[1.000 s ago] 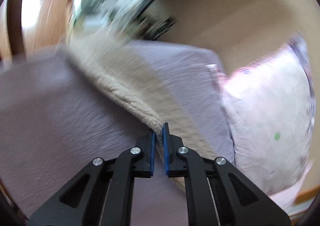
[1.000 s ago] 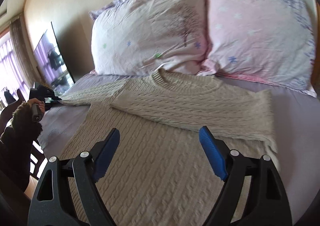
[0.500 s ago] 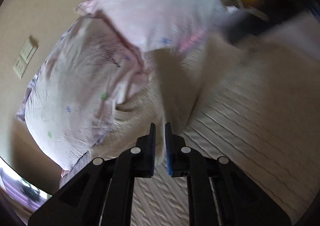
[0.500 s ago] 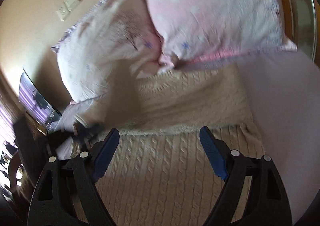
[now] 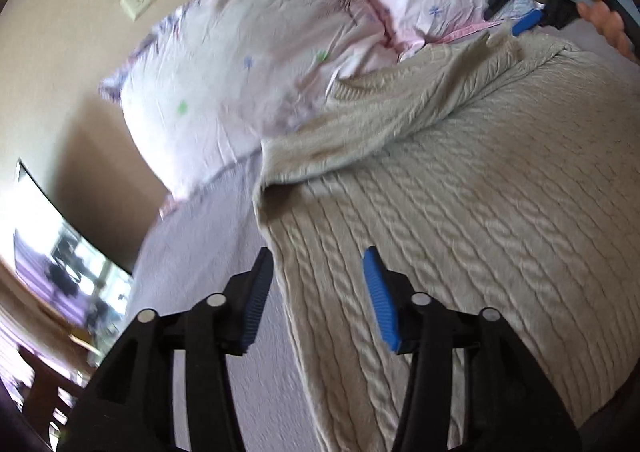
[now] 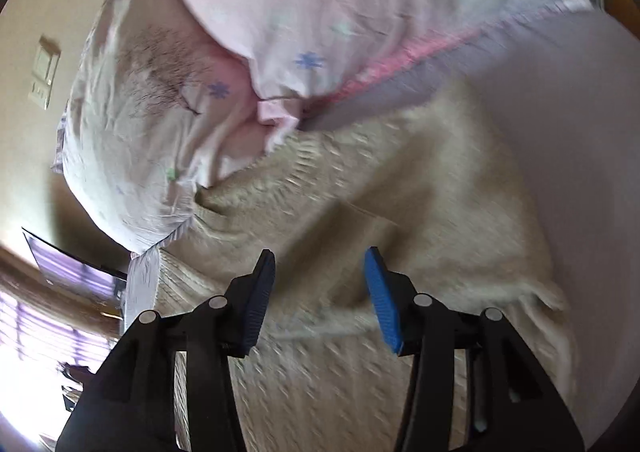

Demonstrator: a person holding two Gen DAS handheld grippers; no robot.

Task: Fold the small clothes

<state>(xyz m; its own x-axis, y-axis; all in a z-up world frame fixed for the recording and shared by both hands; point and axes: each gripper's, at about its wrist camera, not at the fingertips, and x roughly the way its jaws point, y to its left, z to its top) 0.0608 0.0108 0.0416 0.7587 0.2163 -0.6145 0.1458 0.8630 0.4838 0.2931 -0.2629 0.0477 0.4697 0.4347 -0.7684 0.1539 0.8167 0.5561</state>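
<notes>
The folded sleeve (image 5: 400,108) lies loose across the cable-knit sweater (image 5: 460,212) and could slide off if either gripper drags the knit. The sweater lies flat on the bed (image 5: 208,252) below 2 pillows (image 5: 248,52). The left gripper (image 5: 318,292) hangs released over its left edge; the right gripper (image 6: 320,292), jaws spread, holds nothing above its upper part.

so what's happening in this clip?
A person with a handheld gripper in each hand is folding a cream cable-knit sweater on a bed with a lilac sheet, below two pillows. One sleeve lies folded across the body. The left gripper and right gripper are both open above the knit, holding nothing.
</notes>
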